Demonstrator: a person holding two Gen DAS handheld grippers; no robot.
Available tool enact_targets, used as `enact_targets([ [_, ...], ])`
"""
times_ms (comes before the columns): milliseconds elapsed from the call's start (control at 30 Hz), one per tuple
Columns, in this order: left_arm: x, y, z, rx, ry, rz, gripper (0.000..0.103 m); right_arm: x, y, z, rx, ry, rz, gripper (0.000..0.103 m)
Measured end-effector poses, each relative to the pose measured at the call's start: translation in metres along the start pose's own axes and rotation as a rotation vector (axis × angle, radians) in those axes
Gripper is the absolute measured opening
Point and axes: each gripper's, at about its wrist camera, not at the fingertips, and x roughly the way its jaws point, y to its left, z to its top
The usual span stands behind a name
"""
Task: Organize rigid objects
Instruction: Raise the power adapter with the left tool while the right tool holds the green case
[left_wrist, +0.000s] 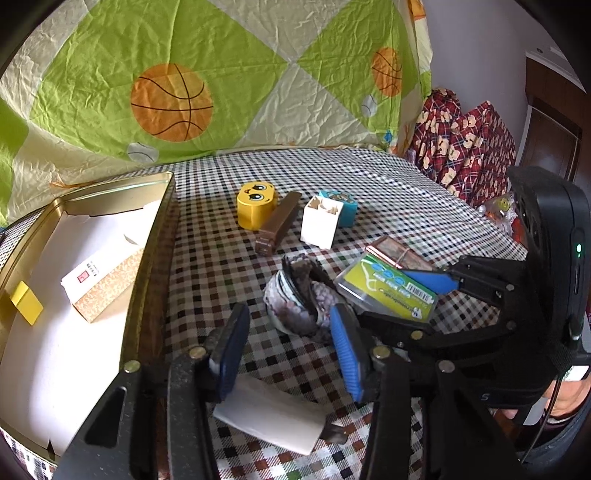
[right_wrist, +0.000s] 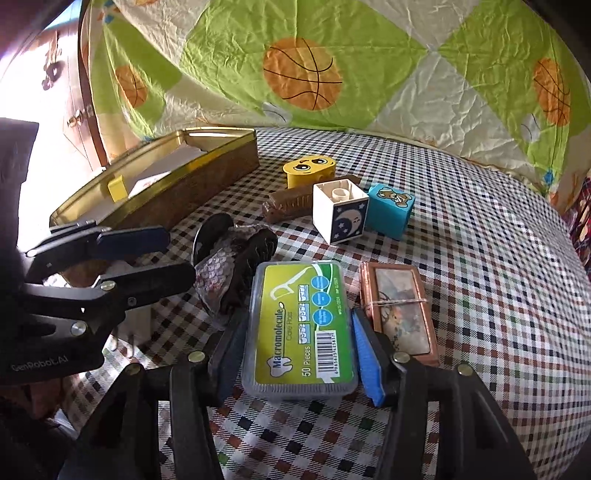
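My right gripper (right_wrist: 299, 354) is shut on a clear floss-pick box with a green label (right_wrist: 301, 328), held just above the checkered cloth; it also shows in the left wrist view (left_wrist: 388, 291). My left gripper (left_wrist: 288, 350) is open and empty, over a white box (left_wrist: 269, 417), beside a crumpled patterned pouch (left_wrist: 299, 295). A gold tin tray (left_wrist: 147, 236) at left holds an orange-patterned box (left_wrist: 103, 284) and a yellow block (left_wrist: 27, 302). On the cloth lie a yellow face block (left_wrist: 256, 205), a brown comb (left_wrist: 279, 223), a white cube (left_wrist: 320, 225) and a blue cube (left_wrist: 345, 206).
A copper-framed case (right_wrist: 400, 314) lies right of the floss box. A green basketball-print quilt (left_wrist: 221, 74) rises behind the table. Red plaid bedding (left_wrist: 461, 147) sits at the far right.
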Motion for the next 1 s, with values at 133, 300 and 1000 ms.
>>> enact_targets([
  [133,-0.013,-0.001,-0.005,0.017,-0.041,-0.01,0.05,-0.001,-0.004,0.0,0.011,-0.004,0.012,0.056],
  [300,-0.03,-0.013,-0.023,0.107,-0.064,0.033,0.085,-0.004,-0.009,-0.001,0.039,-0.02,0.031,0.056],
  [1000,-0.035,0.018,-0.042,-0.016,0.013,-0.072,0.092,-0.016,-0.011,-0.006,0.069,-0.106,0.062,0.056],
])
